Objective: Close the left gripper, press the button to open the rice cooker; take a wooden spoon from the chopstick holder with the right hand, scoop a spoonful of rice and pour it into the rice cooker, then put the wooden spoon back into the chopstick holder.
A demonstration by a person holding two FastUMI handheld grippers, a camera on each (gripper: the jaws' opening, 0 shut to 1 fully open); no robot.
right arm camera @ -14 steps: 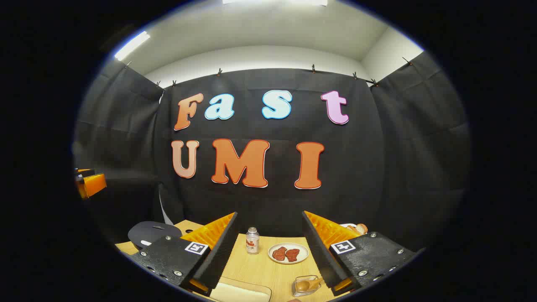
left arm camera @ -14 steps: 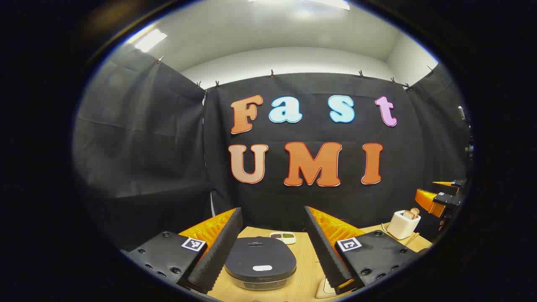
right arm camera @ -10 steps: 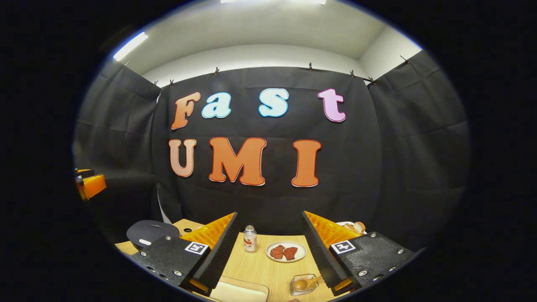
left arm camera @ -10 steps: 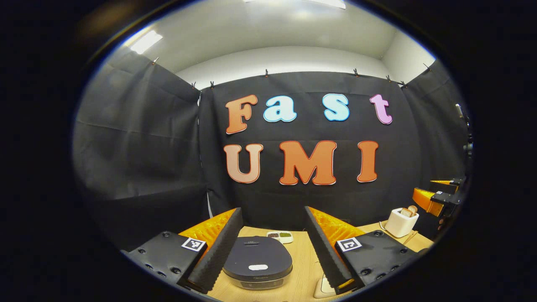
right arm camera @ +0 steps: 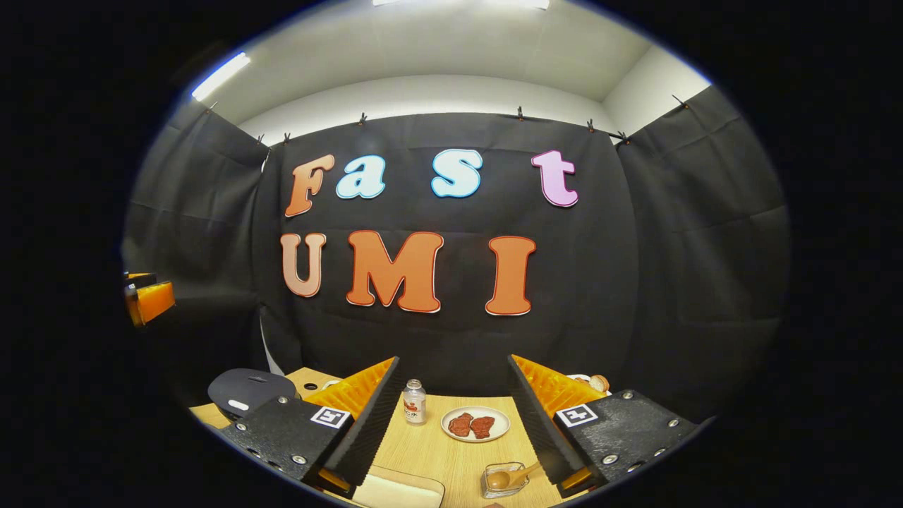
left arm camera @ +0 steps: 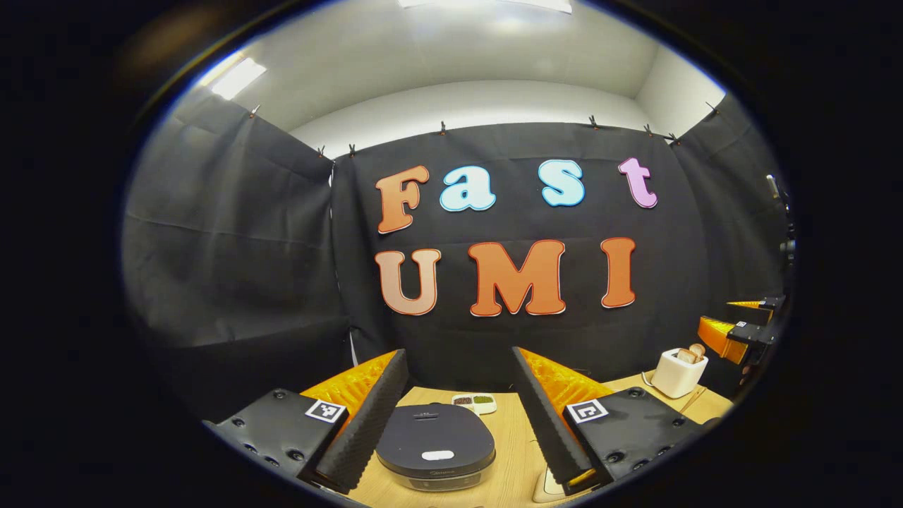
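The dark rice cooker (left arm camera: 435, 448) sits lid down on the wooden table (left arm camera: 511, 451), its pale button (left arm camera: 437, 456) at the front. My left gripper (left arm camera: 458, 353) hovers over it, open, with nothing between the fingers. At the right stands the white chopstick holder (left arm camera: 676, 374) with wooden spoon heads sticking out. Beyond the holder, at the edge of the left gripper view, is the right gripper (left arm camera: 741, 331). In its own view my right gripper (right arm camera: 453, 361) is open and empty above the table, with the cooker (right arm camera: 250, 391) far to its left and the left gripper (right arm camera: 148, 300) at the edge.
A small two-part dish (left arm camera: 474, 402) lies behind the cooker. Ahead of the right gripper are a small bottle (right arm camera: 414, 402), a plate of red meat (right arm camera: 475, 425), a glass bowl holding a wooden spoon (right arm camera: 504, 478), a pale tray (right arm camera: 398, 494) and bread (right arm camera: 596, 382).
Both views have shifted slightly as the hands drift. The jaws of both grippers stay apart and nothing on the table has moved.
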